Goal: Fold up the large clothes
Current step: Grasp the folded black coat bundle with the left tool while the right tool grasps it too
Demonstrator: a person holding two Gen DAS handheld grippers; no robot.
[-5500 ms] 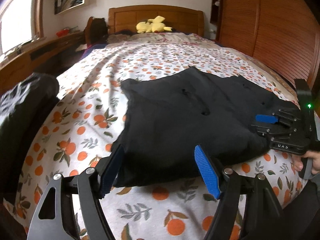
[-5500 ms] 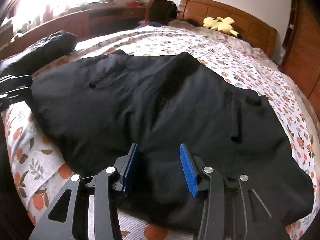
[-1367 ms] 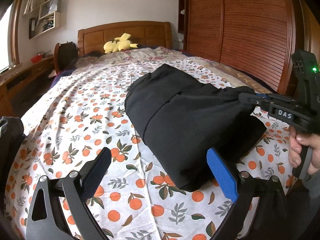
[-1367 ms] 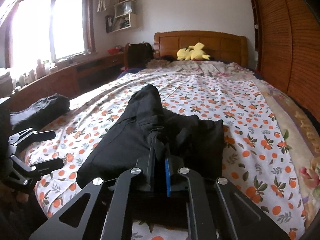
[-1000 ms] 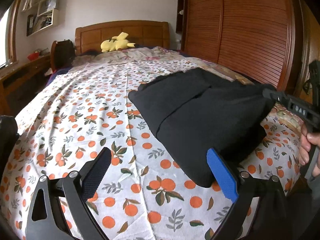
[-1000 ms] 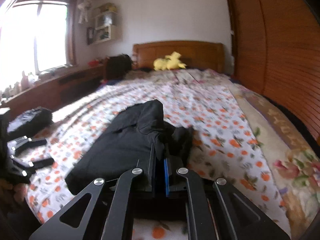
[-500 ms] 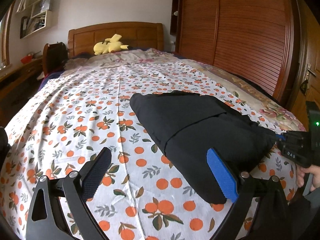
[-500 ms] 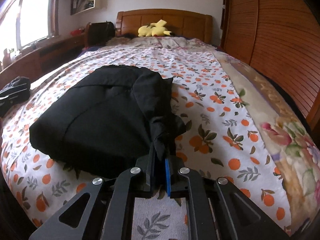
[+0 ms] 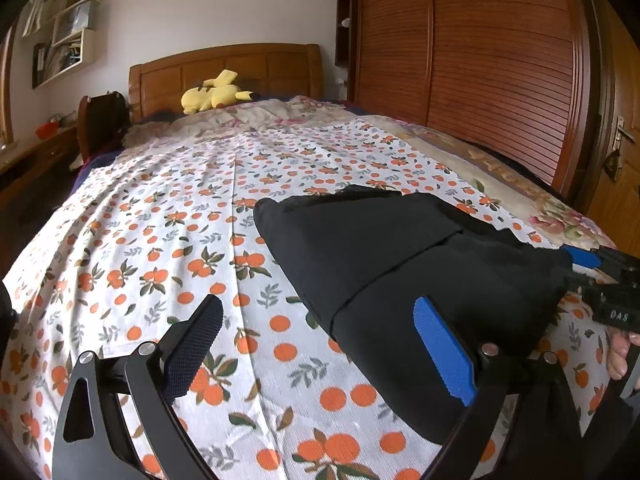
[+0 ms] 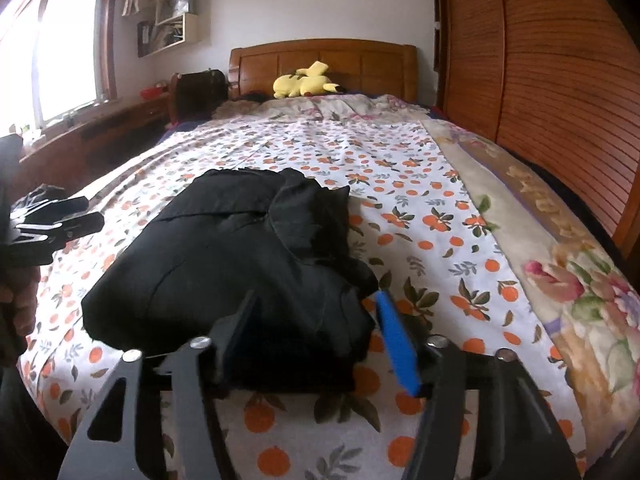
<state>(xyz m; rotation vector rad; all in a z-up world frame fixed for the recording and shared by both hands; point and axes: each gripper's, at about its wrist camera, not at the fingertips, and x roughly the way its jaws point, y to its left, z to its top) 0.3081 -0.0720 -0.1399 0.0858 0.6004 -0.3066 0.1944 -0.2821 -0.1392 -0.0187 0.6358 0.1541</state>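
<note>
The black garment (image 10: 224, 264) lies folded into a thick bundle on the orange-print bedsheet (image 9: 160, 216), toward the foot of the bed and nearer the wardrobe side. In the right wrist view a loose flap is bunched on top at its right edge, and the bundle's near end runs down behind the gripper, so that edge is hidden.

The right gripper (image 10: 316, 336) sits low at that near end, its jaws opening. The cloth is between them, but a strip of sheet shows between the blue pad and the fabric, so that pad is not pressing; the dark left finger overlaps the cloth and its contact cannot be made out. In the left wrist view this gripper pokes in from the right edge, mostly cut off, with a few fingers (image 9: 618, 354) of the hand on its handle just showing.

The left gripper (image 9: 320, 344) hangs wide apart above the sheet with nothing between its fingers. Its blue pad overlaps the garment's near corner in the picture; whether it touches is unclear.

At the headboard (image 10: 324, 56) rests 1 yellow plush toy (image 9: 214, 94). The slatted wooden wardrobe (image 9: 472, 64) fills the right side. A dark heap (image 10: 44, 194) at the far left is half hidden behind the left gripper.
</note>
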